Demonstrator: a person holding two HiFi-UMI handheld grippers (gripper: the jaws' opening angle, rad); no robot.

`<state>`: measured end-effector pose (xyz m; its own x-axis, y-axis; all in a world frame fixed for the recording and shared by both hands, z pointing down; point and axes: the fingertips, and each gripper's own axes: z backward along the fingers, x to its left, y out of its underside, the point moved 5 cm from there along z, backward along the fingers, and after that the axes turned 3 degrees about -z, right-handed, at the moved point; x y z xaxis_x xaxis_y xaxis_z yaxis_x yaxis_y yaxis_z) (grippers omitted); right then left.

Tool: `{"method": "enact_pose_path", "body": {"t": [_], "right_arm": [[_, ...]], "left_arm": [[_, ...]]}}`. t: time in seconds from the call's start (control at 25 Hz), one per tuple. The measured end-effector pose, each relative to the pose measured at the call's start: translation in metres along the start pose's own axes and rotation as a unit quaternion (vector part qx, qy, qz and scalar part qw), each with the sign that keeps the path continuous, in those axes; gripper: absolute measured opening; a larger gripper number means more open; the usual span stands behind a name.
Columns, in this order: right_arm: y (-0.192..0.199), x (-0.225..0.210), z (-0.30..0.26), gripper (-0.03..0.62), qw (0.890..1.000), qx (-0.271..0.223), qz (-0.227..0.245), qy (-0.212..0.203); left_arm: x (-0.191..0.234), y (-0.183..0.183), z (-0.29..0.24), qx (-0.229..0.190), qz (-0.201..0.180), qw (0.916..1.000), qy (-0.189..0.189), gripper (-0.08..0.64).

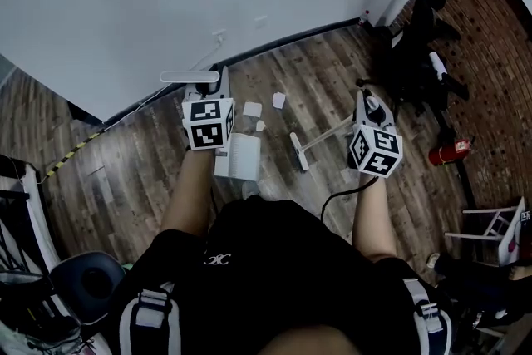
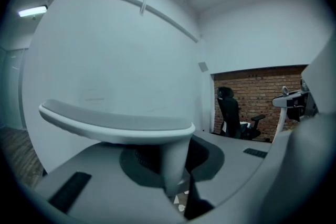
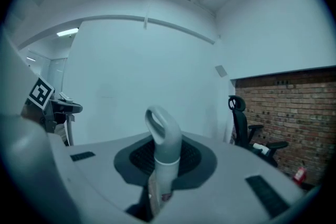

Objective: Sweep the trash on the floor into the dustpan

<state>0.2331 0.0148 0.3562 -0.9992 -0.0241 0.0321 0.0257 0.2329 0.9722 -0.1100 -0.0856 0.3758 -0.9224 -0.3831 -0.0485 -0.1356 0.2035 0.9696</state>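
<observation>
Dim bluish fisheye views (corners black) show one glowing ceiling strip light [image 2: 32,10] and soft foregrounds

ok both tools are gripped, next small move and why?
Probably swing the broom head out beyond the paper scraps, on their wall side, ready to draw them back. Both grippers are shut, right gripper on the broom handle, left gripper on the dustpan handle. The dustpan lies nearer the person than the scraps, and the broom head is beside it, not behind them.

The right tongs [image 3: 157,186] grip a pale grey loop-topped plastic broom handle [image 3: 165,136], with a black office chair [image 3: 241,124] beyond.
</observation>
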Motion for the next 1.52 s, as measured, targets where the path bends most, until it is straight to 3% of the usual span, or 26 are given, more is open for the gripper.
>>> {"method": "enact_pose_path", "body": {"t": [0.52,1.0,1.28,1.52], "right_arm": [[-0.047,0.054,-0.123,0.054,0.996,-0.008,0.075,-0.04],[-0.033,0.074,-0.216,0.057,0.985,0.005,0.146,-0.095],[-0.007,0.057,-0.283,0.057,0.975,0.033,0.164,-0.145],[0.0,0.024,-0.337,0.057,0.97,0.043,0.162,-0.174]], "left_arm": [[0.101,0.025,-0.051,0.005,0.022,0.998,-0.06,0.057],[0.143,0.061,-0.062,0.054,0.04,0.987,-0.146,0.057],[0.143,0.083,-0.081,0.077,0.059,0.9686,-0.229,0.057],[0.139,0.109,-0.087,0.098,0.097,0.9311,-0.338,0.057]]}}
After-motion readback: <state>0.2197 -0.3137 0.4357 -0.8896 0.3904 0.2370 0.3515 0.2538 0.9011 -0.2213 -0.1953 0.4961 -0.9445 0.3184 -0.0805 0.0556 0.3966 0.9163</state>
